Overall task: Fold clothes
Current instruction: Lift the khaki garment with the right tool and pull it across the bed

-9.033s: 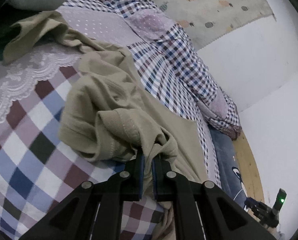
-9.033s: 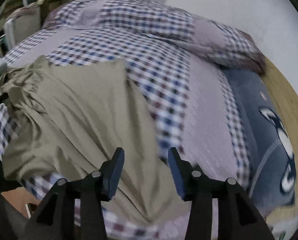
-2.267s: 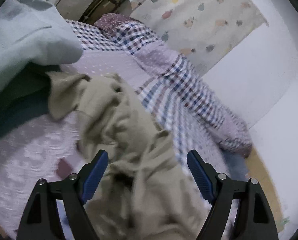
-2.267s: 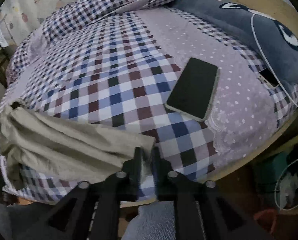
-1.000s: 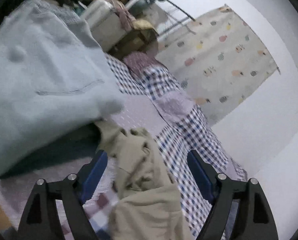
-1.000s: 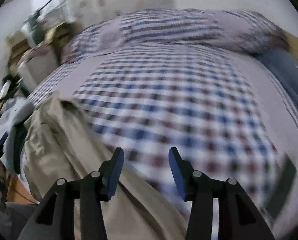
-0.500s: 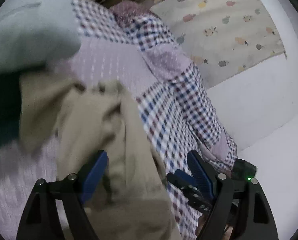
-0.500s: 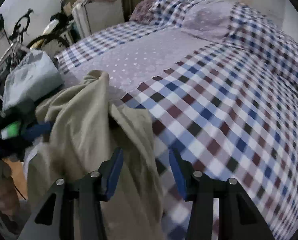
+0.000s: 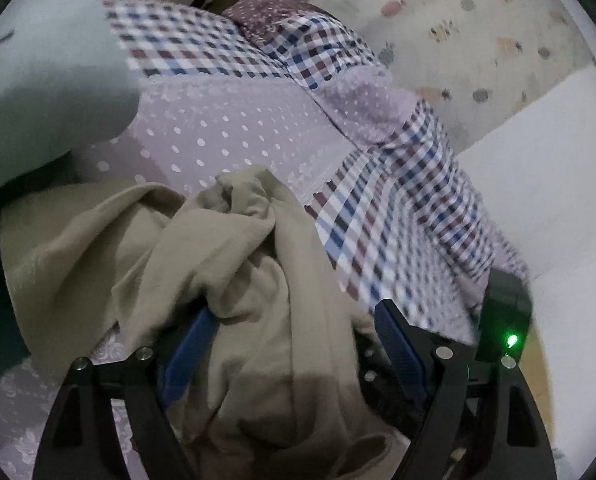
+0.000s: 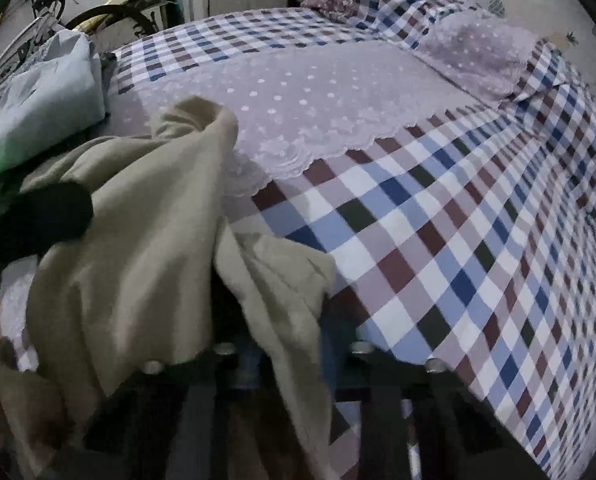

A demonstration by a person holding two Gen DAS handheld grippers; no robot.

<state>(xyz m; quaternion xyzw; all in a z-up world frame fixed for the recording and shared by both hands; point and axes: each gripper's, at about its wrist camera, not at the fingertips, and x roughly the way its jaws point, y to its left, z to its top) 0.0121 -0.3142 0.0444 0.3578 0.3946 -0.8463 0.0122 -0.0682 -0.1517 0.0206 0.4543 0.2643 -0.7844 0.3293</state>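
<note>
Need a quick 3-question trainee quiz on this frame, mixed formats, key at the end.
1. True or false: the left hand-held gripper is shut on the beige garment.
2. Which pattern covers the near part of the bedspread in the right wrist view? A) stripes B) large checks C) plain white
3. Fill in: the folded light blue cloth lies to the ____ of the beige garment in the right wrist view.

Key:
1. False. Its jaws stand wide apart, with the garment bunched between them.
2. B.
3. Left, near the bed's edge. The right hand-held gripper is largely covered by the garment, so its state cannot be told.
</note>
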